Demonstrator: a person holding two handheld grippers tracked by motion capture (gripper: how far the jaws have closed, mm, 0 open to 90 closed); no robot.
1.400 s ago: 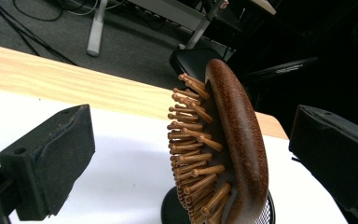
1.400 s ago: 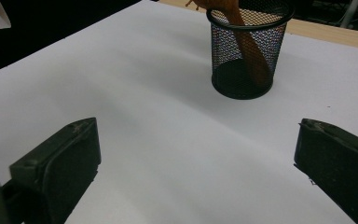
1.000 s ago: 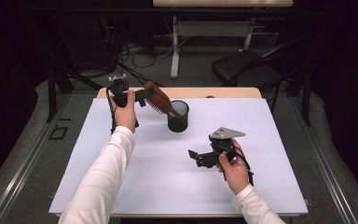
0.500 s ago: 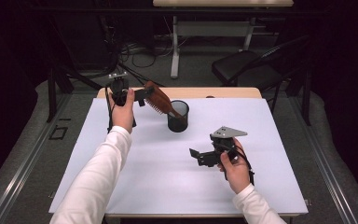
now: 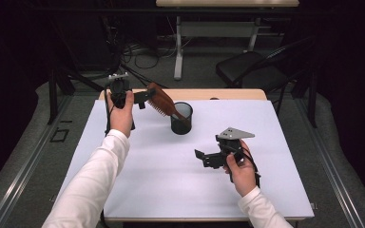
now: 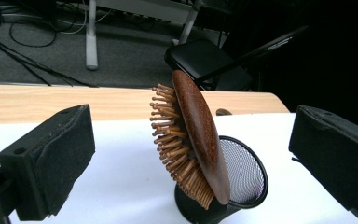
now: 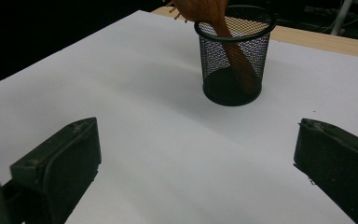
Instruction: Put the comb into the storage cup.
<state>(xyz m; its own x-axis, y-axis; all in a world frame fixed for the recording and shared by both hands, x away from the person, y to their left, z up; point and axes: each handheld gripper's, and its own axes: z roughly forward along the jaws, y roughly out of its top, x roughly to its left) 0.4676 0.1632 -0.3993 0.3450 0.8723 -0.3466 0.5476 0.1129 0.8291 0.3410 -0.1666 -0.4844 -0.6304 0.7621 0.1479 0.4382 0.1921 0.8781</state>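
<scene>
White desk point(image 5: 138, 190) ahead: wooden hairbrush point(image 6: 191, 135) is leaning handle-down in the mesh cup point(image 5: 181, 118), tilting toward the nearer, wide-open, empty left hand-held gripper point(image 5: 140, 97).

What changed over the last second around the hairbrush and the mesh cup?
The left gripper let go of the hairbrush and backed away to the left, jaws open. The brush stayed leaning handle-down in the mesh cup. The right gripper stayed open above the white table cover.

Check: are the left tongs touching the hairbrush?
Apart. The left gripper view shows the left tongs wide open, with clear gaps either side of the hairbrush.
</scene>
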